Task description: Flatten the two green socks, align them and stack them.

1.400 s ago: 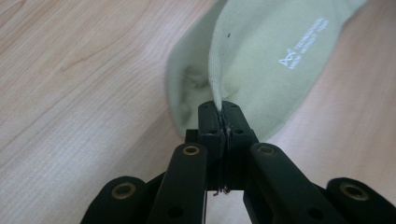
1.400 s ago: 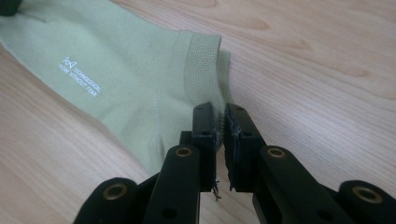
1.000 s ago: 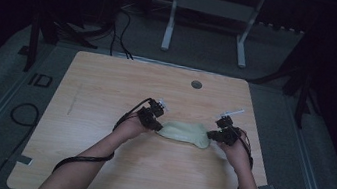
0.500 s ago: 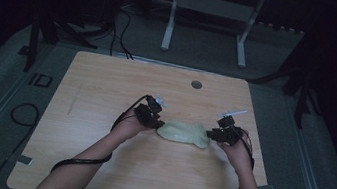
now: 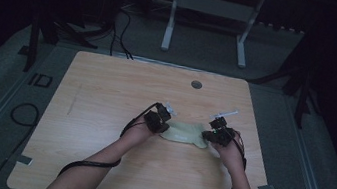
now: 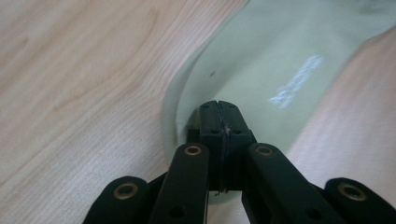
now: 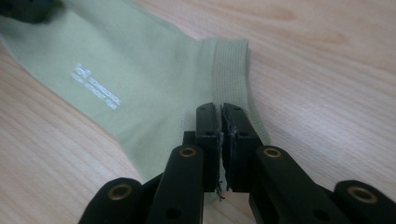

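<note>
one pale green sock (image 5: 182, 132), flat near the cable hole (image 5: 196, 84) on the counter (image 5: 105, 95). left tongs (image 6: 218, 109) pinching toe, right tongs (image 7: 220, 112) pinching cuff, both just closed. soft, light, limp; best held at edges.

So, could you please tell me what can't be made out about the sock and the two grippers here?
- White print on the pale green sock: blurred in the left gripper view, too small to read in the right gripper view.
- Fabric pinched by the left gripper: hidden behind its shut jaws.
- Sock edge at the right gripper: cut off by the jaws.
- Sock cuff ribbing: too small in the high view.
</note>
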`<state>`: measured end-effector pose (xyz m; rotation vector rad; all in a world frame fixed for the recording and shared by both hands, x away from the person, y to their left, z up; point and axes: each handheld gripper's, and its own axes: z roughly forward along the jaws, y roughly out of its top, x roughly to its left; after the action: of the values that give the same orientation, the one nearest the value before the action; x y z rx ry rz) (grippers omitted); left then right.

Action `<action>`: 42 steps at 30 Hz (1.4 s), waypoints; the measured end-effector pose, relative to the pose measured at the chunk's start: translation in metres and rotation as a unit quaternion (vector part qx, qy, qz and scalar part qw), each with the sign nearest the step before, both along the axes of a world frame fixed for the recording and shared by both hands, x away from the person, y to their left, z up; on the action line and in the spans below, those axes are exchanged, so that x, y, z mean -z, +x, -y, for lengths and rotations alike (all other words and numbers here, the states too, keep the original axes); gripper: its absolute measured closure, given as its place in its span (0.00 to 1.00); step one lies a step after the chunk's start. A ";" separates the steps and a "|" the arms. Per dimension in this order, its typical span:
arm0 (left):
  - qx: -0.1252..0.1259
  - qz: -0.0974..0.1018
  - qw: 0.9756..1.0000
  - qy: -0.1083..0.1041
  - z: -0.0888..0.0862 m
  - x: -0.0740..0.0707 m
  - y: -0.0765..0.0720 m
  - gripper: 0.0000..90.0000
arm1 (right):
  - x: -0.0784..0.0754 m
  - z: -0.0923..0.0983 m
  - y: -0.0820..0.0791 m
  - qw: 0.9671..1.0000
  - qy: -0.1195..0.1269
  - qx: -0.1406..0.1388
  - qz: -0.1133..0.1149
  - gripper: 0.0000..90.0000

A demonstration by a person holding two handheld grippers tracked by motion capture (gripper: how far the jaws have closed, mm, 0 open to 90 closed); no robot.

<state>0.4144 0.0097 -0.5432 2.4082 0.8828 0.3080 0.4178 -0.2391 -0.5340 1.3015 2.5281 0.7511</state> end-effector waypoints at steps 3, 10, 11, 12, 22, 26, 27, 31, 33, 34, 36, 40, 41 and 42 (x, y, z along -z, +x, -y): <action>-0.002 -0.001 1.000 -0.007 -0.004 0.002 0.000 0.99 | 0.005 -0.001 0.001 1.000 -0.001 -0.001 -0.003 0.95; -0.005 -0.001 1.000 -0.003 -0.016 0.003 -0.009 0.99 | 0.006 -0.011 -0.004 1.000 0.002 -0.016 0.001 0.93; -0.006 -0.002 1.000 -0.006 -0.019 0.003 -0.010 0.99 | 0.006 -0.013 -0.006 1.000 0.001 -0.019 0.003 0.93; -0.008 -0.004 1.000 -0.008 -0.021 0.003 -0.012 0.99 | 0.007 -0.016 -0.007 1.000 -0.001 -0.023 0.005 0.93; -0.022 -0.010 1.000 -0.019 -0.050 0.005 -0.027 0.99 | 0.008 -0.040 -0.013 0.999 -0.001 -0.050 0.008 0.92; -0.028 -0.009 0.999 -0.019 -0.059 0.005 -0.032 0.99 | 0.008 -0.049 -0.012 0.998 -0.002 -0.060 0.008 0.92; -0.030 -0.011 0.999 -0.021 -0.061 0.005 -0.032 0.99 | 0.008 -0.051 -0.011 0.998 -0.003 -0.061 0.007 0.92; -0.036 -0.014 0.999 -0.029 -0.067 0.006 -0.031 0.99 | 0.007 -0.056 -0.009 0.998 -0.003 -0.064 0.003 0.91; -0.035 -0.014 0.999 -0.026 -0.066 0.006 -0.031 0.99 | 0.007 -0.056 -0.008 0.998 -0.005 -0.067 0.005 0.91; -0.035 -0.012 0.999 -0.024 -0.065 0.005 -0.031 0.99 | 0.007 -0.056 -0.008 0.998 -0.004 -0.065 0.003 0.90; -0.036 -0.013 0.999 -0.025 -0.065 0.005 -0.031 0.99 | 0.007 -0.055 -0.007 0.998 0.001 -0.064 -0.002 0.90; -0.039 -0.022 0.998 -0.042 -0.067 0.006 -0.030 0.97 | 0.007 -0.054 -0.006 0.998 0.004 -0.064 -0.005 0.90; -0.040 -0.022 0.998 -0.043 -0.068 0.006 -0.030 0.95 | 0.007 -0.054 -0.006 0.998 0.005 -0.064 -0.005 0.90; -0.038 -0.022 0.998 -0.044 -0.068 0.005 -0.031 0.93 | 0.006 -0.054 -0.006 0.998 0.005 -0.064 -0.006 0.90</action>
<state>0.3836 0.0772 -0.5481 2.3126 0.9891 0.2413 0.4119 -0.1852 -0.5403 1.1593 2.6414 0.7854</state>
